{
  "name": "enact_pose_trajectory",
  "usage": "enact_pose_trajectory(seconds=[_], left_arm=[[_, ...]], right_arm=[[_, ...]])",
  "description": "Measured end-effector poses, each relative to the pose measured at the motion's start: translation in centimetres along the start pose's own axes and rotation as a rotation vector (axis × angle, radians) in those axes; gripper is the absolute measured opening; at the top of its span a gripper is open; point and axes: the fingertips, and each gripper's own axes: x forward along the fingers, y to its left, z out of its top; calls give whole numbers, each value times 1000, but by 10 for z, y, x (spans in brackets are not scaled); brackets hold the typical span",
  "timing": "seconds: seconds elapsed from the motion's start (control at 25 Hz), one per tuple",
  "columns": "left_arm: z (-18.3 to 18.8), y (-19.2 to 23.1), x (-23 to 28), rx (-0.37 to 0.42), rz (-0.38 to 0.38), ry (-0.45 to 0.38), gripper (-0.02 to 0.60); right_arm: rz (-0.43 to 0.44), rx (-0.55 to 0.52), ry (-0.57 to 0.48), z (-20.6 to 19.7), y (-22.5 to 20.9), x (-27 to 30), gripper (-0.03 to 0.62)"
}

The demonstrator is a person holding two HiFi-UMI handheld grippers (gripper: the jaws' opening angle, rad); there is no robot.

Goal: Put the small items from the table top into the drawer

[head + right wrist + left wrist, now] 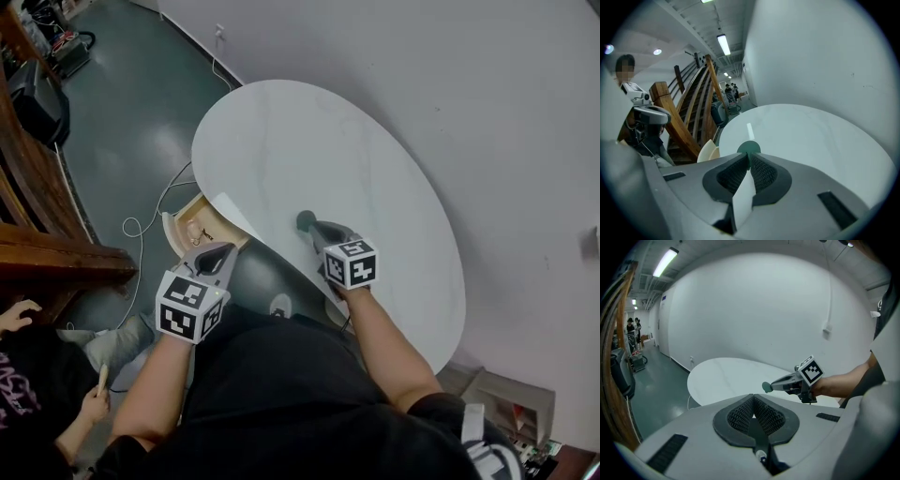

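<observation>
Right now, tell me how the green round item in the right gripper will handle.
Probably light: the green round item is small, carried at the tips of the right gripper. It looks round in every view, so it may roll if released.

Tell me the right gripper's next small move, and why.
Probably swing the right gripper left, over the open drawer, then release. Its jaws pinch a green disc at their tips, above the table's near edge; the drawer stands open further left, beside the shut left gripper.
</observation>
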Motion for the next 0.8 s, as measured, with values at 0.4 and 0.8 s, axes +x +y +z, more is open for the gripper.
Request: enact_pose_trajectory(seconds=[0.4, 0.8], left_arm=[[-13, 21, -14, -42, 19, -15, 15], [-33, 45, -37, -104, 63, -8, 15]], right_arm=[[138, -105, 33, 17, 78, 42, 26], [299, -254, 142, 4, 168, 95, 28]])
